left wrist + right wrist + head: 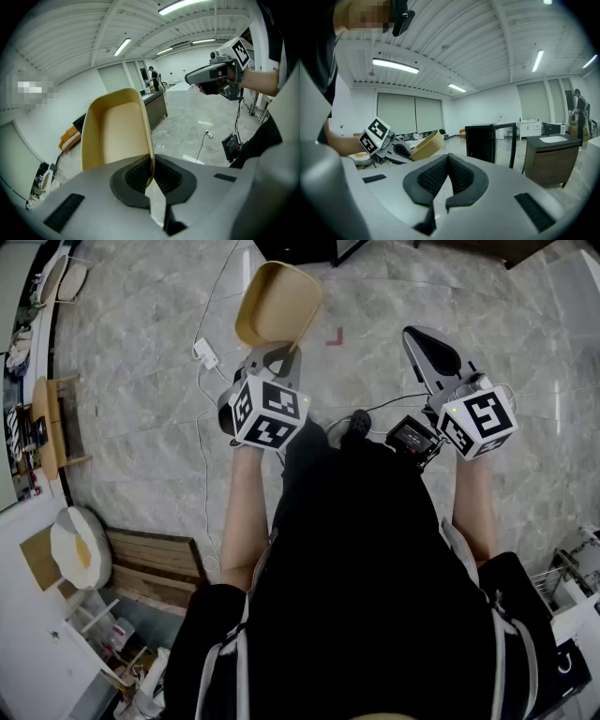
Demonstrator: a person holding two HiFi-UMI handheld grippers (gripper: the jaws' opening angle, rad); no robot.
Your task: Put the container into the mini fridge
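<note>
Container pick-up looks done: the tan, open-topped tub is off the ground, held in the air out in front of the person and above the marble floor, not resting on anything. The left gripper has it by one side wall, and that gripper's view shows the thin rim running down between the two dark pads with the jaws clenched on it, so the tub stands up and out from the jaws with its hollow side towards the camera. From the head view the same tub sticks out past the front of the left gripper, tilted rather than level. The right gripper is beside it, apart from the tub; its jaws are pressed together with nothing between them. Across the room in the right gripper view stands a dark, box-like cabinet with what seems to be a glass door swung out beside it; this is probably the mini fridge, already open, though I cannot tell for sure. It is well apart from the tub, so what is left, as I judge it, is the carry across the floor, setting the tub inside, and letting go.
</note>
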